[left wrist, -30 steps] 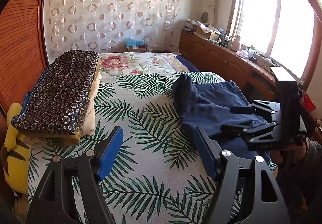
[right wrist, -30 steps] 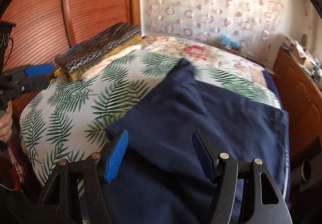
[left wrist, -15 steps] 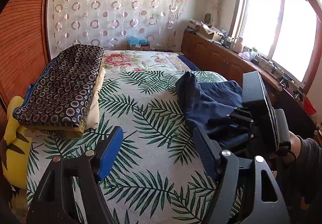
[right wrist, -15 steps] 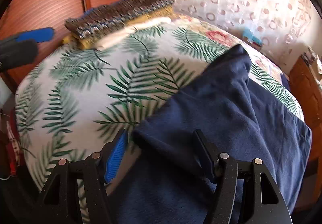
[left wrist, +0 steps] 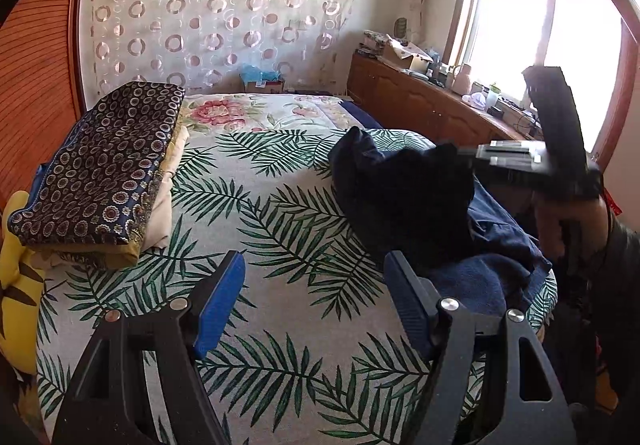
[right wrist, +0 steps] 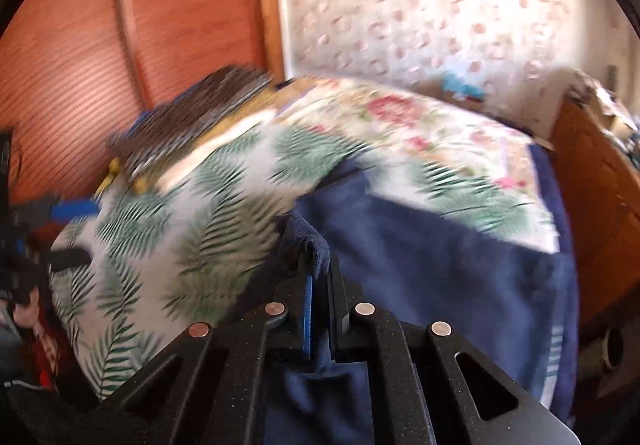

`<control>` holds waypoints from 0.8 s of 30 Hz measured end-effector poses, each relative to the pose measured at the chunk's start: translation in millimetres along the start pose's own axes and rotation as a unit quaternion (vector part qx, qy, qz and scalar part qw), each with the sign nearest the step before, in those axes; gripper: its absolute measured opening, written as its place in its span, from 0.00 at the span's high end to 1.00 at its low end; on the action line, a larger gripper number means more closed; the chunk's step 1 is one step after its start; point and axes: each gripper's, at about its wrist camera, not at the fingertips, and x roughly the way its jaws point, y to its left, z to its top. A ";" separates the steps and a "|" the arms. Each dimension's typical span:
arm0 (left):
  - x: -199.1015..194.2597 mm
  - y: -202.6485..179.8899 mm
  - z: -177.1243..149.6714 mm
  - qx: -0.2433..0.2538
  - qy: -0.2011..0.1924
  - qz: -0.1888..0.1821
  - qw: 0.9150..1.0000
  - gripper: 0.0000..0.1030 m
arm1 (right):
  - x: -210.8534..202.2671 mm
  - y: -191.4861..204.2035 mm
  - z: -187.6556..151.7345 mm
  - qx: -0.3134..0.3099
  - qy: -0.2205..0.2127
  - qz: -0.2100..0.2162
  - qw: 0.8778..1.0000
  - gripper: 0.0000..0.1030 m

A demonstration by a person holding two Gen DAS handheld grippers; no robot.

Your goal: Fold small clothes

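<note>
A navy blue garment [left wrist: 404,201] [right wrist: 432,261] lies on the right side of the palm-leaf bedspread [left wrist: 256,205]. My right gripper [right wrist: 316,265] is shut on a near corner of this garment and a tuft of cloth sticks out past the pads. In the left wrist view the right gripper [left wrist: 460,155] holds the cloth lifted off the bed, with a person's hand [left wrist: 560,221] behind it. My left gripper [left wrist: 312,285] hovers open above the bedspread, left of the garment, with nothing between its blue pads.
A stack of folded patterned bedding [left wrist: 104,165] lies at the left edge beside a yellow plush [left wrist: 16,285]. The wooden headboard wall [right wrist: 120,45] is on the left. A cluttered wooden cabinet [left wrist: 420,101] runs under the window on the right.
The right gripper closed on the garment's near corner and rose, pulling the cloth up from the bed. The left gripper has stayed open in place.
</note>
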 end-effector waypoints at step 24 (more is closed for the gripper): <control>21.8 -41.4 -10.5 0.027 0.024 -0.026 0.999 0.29 | 6.2 -115.3 29.0 0.100 0.038 -0.174 0.979 0.66</control>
